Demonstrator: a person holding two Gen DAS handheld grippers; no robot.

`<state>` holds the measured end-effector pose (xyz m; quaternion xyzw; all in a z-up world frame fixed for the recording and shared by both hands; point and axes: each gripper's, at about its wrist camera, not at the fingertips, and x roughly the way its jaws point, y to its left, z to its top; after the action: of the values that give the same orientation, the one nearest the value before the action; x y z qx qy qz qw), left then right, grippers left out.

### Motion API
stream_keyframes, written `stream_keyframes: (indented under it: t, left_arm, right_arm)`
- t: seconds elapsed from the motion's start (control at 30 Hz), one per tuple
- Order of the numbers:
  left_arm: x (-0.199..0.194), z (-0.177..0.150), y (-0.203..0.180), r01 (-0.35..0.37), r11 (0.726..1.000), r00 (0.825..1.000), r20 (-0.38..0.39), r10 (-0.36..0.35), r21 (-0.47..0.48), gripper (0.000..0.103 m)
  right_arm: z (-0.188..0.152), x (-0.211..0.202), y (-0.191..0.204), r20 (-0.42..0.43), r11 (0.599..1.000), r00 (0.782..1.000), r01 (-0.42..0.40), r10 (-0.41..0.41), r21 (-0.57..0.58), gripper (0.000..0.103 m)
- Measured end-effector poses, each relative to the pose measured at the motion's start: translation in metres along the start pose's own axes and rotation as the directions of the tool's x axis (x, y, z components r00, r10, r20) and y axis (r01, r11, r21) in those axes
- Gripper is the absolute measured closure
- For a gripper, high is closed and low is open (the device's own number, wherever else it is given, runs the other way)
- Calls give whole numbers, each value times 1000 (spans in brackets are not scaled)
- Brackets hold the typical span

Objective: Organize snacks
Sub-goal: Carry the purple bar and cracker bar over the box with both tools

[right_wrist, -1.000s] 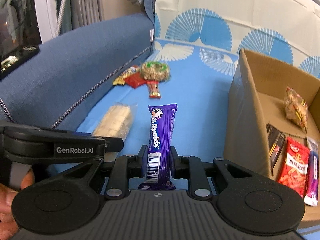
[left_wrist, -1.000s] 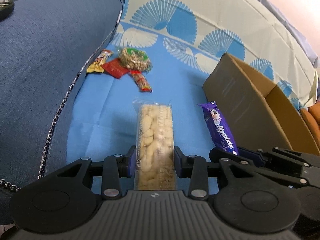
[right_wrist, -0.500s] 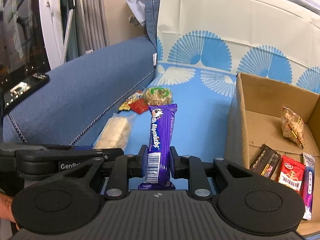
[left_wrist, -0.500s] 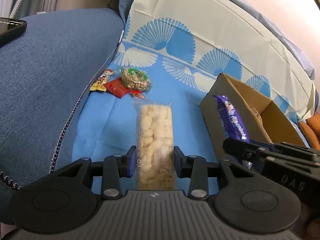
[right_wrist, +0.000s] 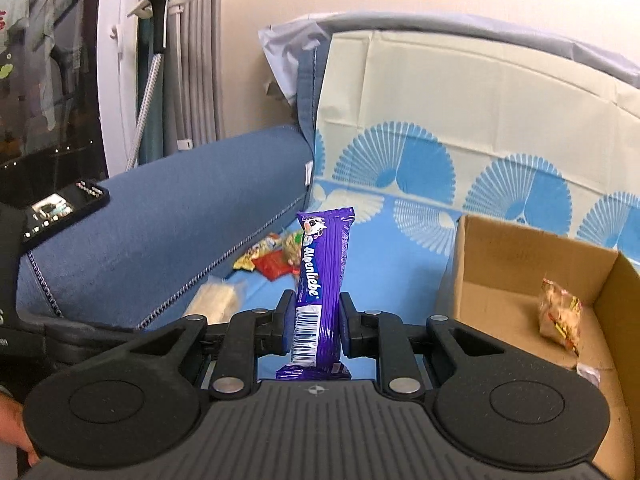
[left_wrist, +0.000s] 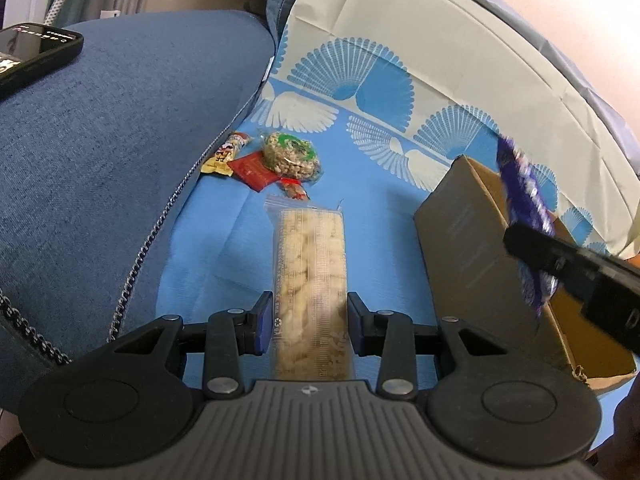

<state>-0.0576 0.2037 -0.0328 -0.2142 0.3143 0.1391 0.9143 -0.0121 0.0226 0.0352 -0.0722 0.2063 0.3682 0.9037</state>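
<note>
The right tool (right_wrist: 312, 328) is clamped on a purple Alpenliebe bar (right_wrist: 322, 276), pads pinching its lower end by the barcode, so the bar stands up at centre frame. In the left wrist view that same bar shows blurred at the right edge, above the near wall of the cardboard box (left_wrist: 472, 240). The left tool (left_wrist: 309, 324) grips a clear pack of pale puffed snacks (left_wrist: 308, 264) by its sides, the pack stretching away toward mid-frame over the blue patterned sheet (left_wrist: 208, 248).

To do this step well, the right tool likely needs to carry the bar clear over the box wall before letting go, then lower it flat onto the bare cardboard floor. The bar is glossy, slim and floppy, held only at one end, so a gentle carry should keep it from swinging. A crinkly yellow-red packet (right_wrist: 558, 322) already sits at the right inside the box. A small heap of snacks (left_wrist: 276, 160) waits upper centre, beside the blue sofa arm (left_wrist: 120, 140).
</note>
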Motion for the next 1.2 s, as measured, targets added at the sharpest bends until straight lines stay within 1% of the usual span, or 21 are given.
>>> stream_keyframes:
  t: [0.1, 0.23, 0.43, 0.53, 0.7, 0.83, 1.0, 1.2]
  left_arm:
    - [0, 2, -8, -6, 1000, 1000, -1, 6, -1, 62]
    - [2, 11, -27, 4, 1000, 1000, 7, -4, 4, 62]
    - [8, 29, -71, 50, 998, 998, 40, -51, 30, 62]
    - [13, 34, -97, 86, 995, 995, 49, -88, 51, 62]
    - [24, 41, -139, 145, 986, 987, 56, -150, 82, 62]
    - [31, 43, -165, 181, 978, 981, 55, -187, 103, 62]
    - [41, 48, -193, 209, 969, 974, 59, -218, 130, 62]
    - [45, 60, -217, 240, 960, 964, 76, -253, 147, 62]
  right_arm:
    - [6, -3, -3, 22, 1000, 1000, -4, 4, 11, 80]
    - [13, -8, -12, 50, 999, 999, 5, -7, 37, 80]
    - [22, -13, -49, 79, 989, 994, 62, -73, 133, 80]
    - [23, -14, -74, 77, 974, 990, 103, -121, 203, 80]
    - [18, -14, -116, 39, 926, 977, 184, -208, 329, 80]
    - [14, -15, -135, 24, 896, 966, 229, -257, 381, 80]
    - [11, -20, -150, 30, 869, 955, 255, -295, 424, 80]
    - [7, -29, -165, 34, 837, 939, 289, -343, 465, 80]
